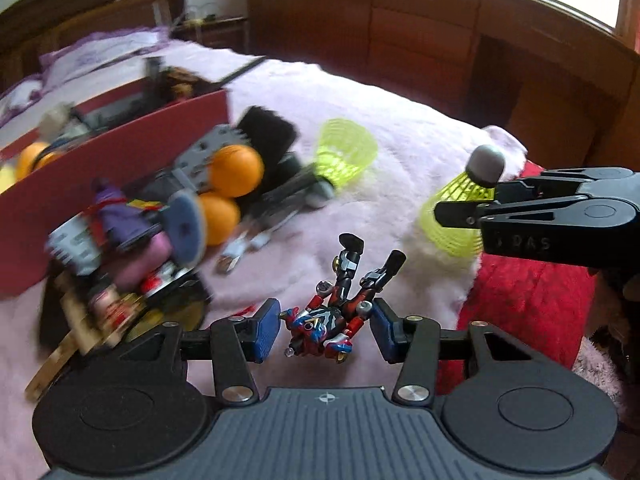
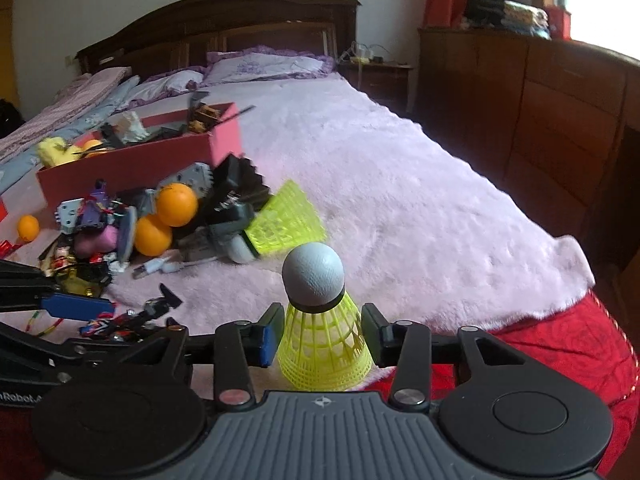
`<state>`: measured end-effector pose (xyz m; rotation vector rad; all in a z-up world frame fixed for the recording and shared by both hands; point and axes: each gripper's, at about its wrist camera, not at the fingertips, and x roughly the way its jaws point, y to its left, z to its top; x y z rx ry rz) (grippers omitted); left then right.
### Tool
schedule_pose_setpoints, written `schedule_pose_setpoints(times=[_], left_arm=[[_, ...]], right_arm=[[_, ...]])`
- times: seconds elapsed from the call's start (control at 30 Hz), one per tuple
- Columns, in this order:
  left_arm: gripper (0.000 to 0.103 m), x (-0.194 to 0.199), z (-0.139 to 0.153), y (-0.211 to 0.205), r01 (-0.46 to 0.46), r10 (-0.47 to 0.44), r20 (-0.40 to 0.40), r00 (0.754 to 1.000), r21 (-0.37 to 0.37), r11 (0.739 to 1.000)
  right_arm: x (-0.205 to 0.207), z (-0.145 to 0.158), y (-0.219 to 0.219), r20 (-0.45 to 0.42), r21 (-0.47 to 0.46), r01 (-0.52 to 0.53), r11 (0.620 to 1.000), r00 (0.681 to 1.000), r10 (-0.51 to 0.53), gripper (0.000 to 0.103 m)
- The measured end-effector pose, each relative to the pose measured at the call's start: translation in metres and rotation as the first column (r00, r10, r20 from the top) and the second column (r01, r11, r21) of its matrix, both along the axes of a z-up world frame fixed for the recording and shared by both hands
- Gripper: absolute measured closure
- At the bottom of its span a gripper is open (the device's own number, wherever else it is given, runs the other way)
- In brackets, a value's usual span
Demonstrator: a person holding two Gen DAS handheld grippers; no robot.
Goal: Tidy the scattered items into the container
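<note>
Right wrist: fingers [image 2: 370, 334] pinch upright shuttlecock [image 2: 322, 320]; left gripper [image 1: 324, 328] straddles figure [image 1: 332, 316].

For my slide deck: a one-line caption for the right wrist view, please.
Right gripper clasps an upright yellow shuttlecock on the pink blanket, toy pile and red box beyond.

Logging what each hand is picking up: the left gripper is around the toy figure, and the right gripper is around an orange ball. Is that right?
Not quite. The left gripper is indeed around the toy figure, but the right gripper brackets a yellow shuttlecock standing cork-up, not an orange ball. The right wrist view shows this; the orange balls lie in the pile by the red box.
</note>
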<state>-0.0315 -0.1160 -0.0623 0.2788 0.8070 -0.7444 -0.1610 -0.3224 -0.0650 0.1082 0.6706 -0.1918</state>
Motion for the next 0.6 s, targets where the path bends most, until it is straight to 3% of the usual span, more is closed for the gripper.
schedule_pose_setpoints(times=[0.6], left_arm=[[0.054, -0.003, 0.018, 0.073, -0.247, 0.247, -0.005, 0.969, -0.016, 0.969]], right_arm=[[0.021, 0.020, 0.076, -0.041, 0.019, -0.253, 0.967, 0.967, 0.253, 0.057]])
